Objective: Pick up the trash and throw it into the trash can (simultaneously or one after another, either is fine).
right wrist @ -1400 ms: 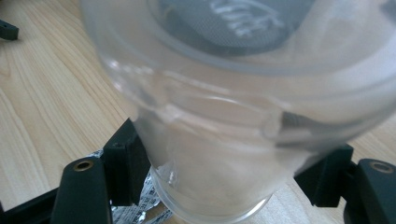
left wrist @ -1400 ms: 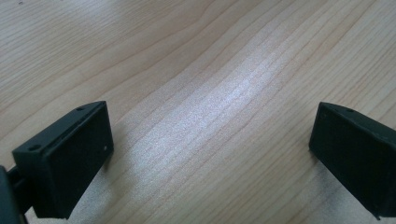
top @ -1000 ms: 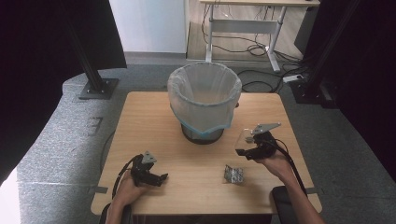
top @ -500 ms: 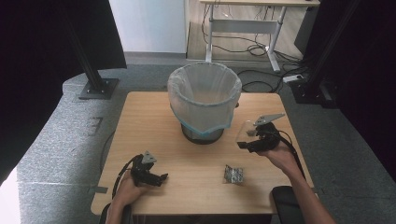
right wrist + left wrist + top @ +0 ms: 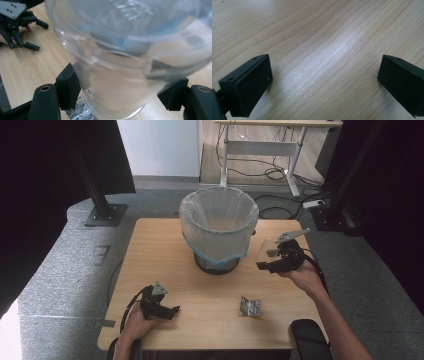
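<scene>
Cups: one clear cup [image 5: 117, 75], one crumpled wrapper [image 5: 250, 306], one bin [image 5: 218, 232].

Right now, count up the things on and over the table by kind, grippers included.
Grippers: 2, the left gripper and the right gripper
Bins with a liner: 1, the bin
Clear plastic cups: 1, the cup in the right gripper
Crumpled foil wrappers: 1, the wrapper
Total: 5

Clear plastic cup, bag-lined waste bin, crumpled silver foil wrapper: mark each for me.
clear plastic cup [image 5: 117, 82], right gripper view, on its side wall between the jaws
bag-lined waste bin [image 5: 218, 215], high view, on the liner's inner wall
crumpled silver foil wrapper [image 5: 250, 306], high view, on its middle
</scene>
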A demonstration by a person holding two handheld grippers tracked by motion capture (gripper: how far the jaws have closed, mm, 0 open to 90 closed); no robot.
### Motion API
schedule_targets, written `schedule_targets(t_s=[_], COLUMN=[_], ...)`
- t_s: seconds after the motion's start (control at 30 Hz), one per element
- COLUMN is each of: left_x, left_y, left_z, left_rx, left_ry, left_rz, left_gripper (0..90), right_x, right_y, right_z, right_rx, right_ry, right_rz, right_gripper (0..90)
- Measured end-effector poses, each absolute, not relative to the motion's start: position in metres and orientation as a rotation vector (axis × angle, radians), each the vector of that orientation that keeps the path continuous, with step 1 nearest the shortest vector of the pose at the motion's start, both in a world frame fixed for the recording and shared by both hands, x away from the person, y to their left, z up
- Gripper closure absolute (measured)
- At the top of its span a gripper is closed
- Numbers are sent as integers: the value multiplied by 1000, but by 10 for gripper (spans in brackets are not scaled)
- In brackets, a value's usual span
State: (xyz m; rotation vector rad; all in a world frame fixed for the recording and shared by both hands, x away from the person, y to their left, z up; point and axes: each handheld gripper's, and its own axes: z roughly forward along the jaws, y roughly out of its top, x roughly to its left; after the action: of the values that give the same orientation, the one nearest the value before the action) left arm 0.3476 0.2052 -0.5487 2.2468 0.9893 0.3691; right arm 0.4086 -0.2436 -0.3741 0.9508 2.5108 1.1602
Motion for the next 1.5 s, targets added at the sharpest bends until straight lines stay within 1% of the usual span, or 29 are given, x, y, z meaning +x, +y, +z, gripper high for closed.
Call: schedule_targets(t_s=[0.57, 1.0, 1.5], left_x=[348, 348, 348], left_y=[205, 205, 205], left_z=[-549, -549, -549], left_rx=[2247, 2246, 2248], left_ry=[988, 989, 989], left_rz=[370, 369, 369], left_gripper=[0, 0, 0], right_x=[422, 435, 461], right_y=[-241, -230, -203], right_z=[-332, -291, -262], right_rx=[957, 939, 919], right_ry=[2514, 2509, 2500], right_rz=[1204, 1200, 1170], right_gripper=[296, 297, 298])
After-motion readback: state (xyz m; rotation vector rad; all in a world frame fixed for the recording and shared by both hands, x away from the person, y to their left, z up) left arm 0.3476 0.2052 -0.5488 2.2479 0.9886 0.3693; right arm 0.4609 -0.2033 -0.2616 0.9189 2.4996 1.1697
